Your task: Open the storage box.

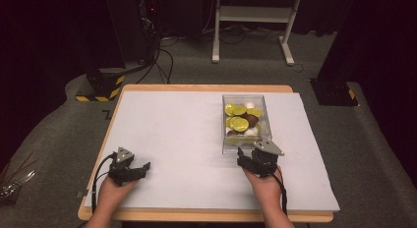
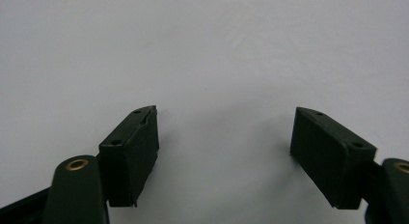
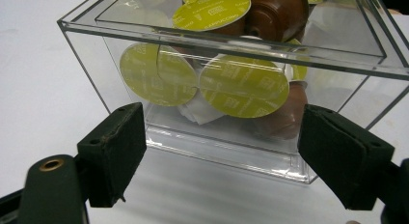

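Fingers [image 3: 113, 154] of the right gripper [image 3: 222, 154] spread wide, pinching nothing, just short of a clear plastic box [image 3: 231, 55] of yellow-lidded and brown capsules [image 3: 243, 86] on the white mat [image 1: 177, 134], right of centre. Left gripper [image 2: 224, 156] likewise spread, empty over bare mat, well apart.

My left hand-held gripper [image 2: 224, 156] is black, with a brass-coloured ring on one arm, and my right hand-held gripper [image 3: 222, 156] is black too. Each carries a grey plate. The table [image 1: 196, 88] has a pale wood edge under a light grey-white mat [image 1: 172, 134]. Near its far right corner, the box [image 1: 246, 122] is clear and colourless. Its capsules [image 3: 243, 86] are brown with yellow-green lids bearing faint pale lettering; a few are white.
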The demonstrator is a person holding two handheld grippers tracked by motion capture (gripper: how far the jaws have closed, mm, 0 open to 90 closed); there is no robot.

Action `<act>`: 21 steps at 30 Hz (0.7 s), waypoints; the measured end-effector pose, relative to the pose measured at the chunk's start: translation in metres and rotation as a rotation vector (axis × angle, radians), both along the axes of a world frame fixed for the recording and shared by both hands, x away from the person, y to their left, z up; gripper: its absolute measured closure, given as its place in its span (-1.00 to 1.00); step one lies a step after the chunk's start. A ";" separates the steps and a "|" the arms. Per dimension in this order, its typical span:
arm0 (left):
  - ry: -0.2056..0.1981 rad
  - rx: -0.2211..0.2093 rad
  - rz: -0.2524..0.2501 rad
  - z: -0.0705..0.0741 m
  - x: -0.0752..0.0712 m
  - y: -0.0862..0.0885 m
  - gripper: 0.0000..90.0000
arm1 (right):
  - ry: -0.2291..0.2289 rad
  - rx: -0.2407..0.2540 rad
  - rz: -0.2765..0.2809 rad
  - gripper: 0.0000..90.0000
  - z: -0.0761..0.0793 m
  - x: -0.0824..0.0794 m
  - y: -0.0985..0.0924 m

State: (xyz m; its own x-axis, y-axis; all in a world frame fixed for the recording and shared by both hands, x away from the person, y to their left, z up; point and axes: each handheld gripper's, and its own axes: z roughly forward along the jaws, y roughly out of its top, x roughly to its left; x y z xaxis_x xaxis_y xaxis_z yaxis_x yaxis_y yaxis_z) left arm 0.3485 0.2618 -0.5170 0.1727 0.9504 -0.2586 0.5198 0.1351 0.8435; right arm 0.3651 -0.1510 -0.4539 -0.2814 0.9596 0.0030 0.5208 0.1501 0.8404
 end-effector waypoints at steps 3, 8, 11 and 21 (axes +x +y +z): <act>0.000 -0.001 0.000 0.000 0.000 0.000 -0.43 | 0.002 -0.001 0.000 -0.61 0.000 0.002 0.002; 0.000 -0.001 0.000 0.000 0.000 0.000 -0.43 | 0.000 0.001 -0.006 -0.60 0.001 0.004 0.005; -0.004 -0.007 0.005 0.000 0.000 -0.001 -0.43 | 0.000 0.004 -0.013 -0.59 0.001 0.006 0.006; -0.004 -0.007 0.004 0.000 0.000 -0.001 -0.44 | 0.000 0.016 -0.032 -0.54 0.001 0.013 0.007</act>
